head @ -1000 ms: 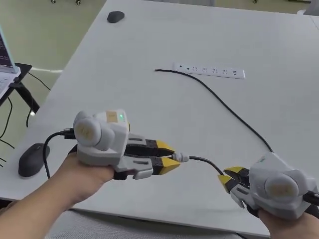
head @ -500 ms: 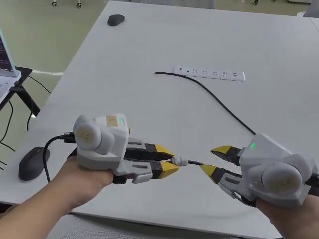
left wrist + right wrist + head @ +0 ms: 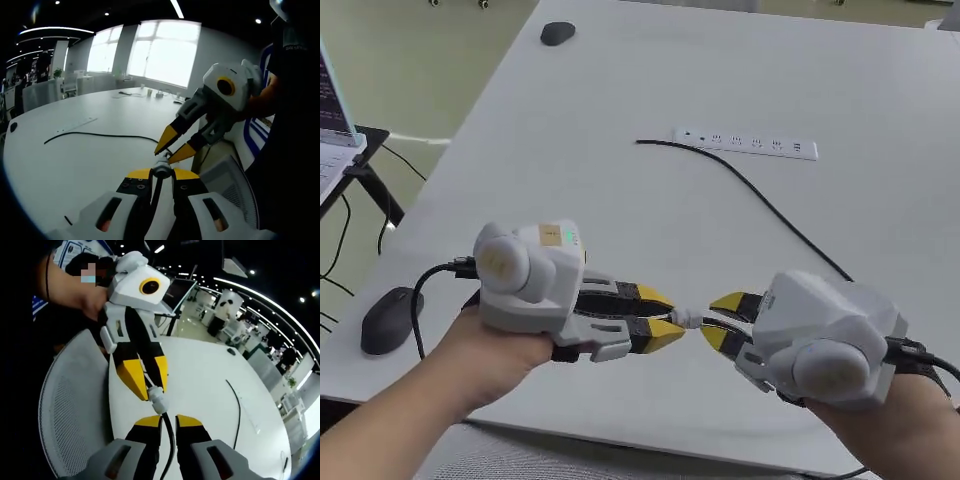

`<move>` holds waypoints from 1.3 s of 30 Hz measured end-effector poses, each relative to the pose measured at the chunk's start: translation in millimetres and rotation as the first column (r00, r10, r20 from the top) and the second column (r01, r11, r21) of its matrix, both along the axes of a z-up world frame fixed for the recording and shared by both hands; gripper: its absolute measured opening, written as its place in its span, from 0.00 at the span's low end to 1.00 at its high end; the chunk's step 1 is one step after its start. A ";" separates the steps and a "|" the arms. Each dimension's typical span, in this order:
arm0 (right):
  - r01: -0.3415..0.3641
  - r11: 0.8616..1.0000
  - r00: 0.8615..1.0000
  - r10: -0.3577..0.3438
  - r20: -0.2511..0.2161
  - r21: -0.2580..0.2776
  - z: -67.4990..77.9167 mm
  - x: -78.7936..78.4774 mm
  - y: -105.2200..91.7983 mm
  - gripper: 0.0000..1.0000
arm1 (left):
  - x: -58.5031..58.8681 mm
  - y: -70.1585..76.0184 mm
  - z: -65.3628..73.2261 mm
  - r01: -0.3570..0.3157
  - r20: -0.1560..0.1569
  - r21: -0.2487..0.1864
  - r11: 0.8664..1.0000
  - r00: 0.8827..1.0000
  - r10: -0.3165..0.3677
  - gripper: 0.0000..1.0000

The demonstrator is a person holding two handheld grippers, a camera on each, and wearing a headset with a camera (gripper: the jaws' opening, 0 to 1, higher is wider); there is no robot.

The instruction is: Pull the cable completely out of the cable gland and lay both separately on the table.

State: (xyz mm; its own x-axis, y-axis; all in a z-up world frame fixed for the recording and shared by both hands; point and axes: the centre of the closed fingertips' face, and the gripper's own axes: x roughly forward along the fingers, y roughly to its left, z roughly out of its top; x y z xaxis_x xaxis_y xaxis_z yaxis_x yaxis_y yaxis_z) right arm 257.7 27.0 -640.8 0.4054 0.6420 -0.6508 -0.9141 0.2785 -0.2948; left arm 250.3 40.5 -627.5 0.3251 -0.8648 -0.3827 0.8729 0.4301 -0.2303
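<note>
In the head view, the left hand-held gripper (image 3: 672, 316) is clamped on the small white cable gland (image 3: 688, 320). The right hand-held gripper (image 3: 709, 320) has its jaws apart, straddling the black cable (image 3: 770, 207) just beside the gland. Both hang over the surface (image 3: 620, 220) near its front edge, and the power strip (image 3: 745, 143) lies well apart.

In the left gripper view, the gland (image 3: 161, 167) looks hard, light and likely slick. The cable (image 3: 100, 134) lies slack, so it is probably limp.

In the right gripper view, the cable (image 3: 171, 437) runs loosely between the parted jaws. A grip close to the gland (image 3: 157, 400) should keep it from bending, and there is open room along the surface for drawing it out.
</note>
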 end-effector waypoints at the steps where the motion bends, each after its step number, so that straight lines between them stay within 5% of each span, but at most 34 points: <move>1: -0.002 1.000 1.000 0.002 -0.004 0.002 -0.3 -0.4 0.8 0.05 | 0.5 0.1 0.0 -0.002 0.001 0.000 1.000 1.000 0.002 0.15; 8: 0.002 1.000 1.000 -0.003 0.018 0.002 -0.9 0.8 0.0 0.02 | 2.5 -1.5 0.9 -0.008 0.001 -0.006 1.000 1.000 0.008 0.15; 22: 0.100 0.994 0.993 -0.098 -0.063 0.037 -9.5 10.0 -13.5 0.00 | 6.0 -2.3 2.3 -0.009 0.002 -0.009 1.000 1.000 0.009 0.15; 33: 0.213 0.976 0.970 -0.205 -0.133 0.046 -20.9 19.2 -28.8 0.00 | 8.9 -3.3 5.0 -0.011 0.008 -0.011 1.000 1.000 0.011 0.15; 39: 0.312 0.949 0.936 -0.297 -0.188 0.053 -28.7 24.0 -40.9 0.00 | 8.2 -3.8 5.9 -0.003 0.015 -0.012 1.000 1.000 0.003 0.15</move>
State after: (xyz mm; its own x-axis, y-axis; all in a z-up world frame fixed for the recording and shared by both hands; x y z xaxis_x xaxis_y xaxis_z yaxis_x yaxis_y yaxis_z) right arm 281.7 -13.9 -669.5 0.4739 0.5590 -0.6804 -0.8167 0.5679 -0.1022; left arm 258.5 36.7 -621.6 0.3334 -0.8684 -0.3671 0.8752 0.4299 -0.2220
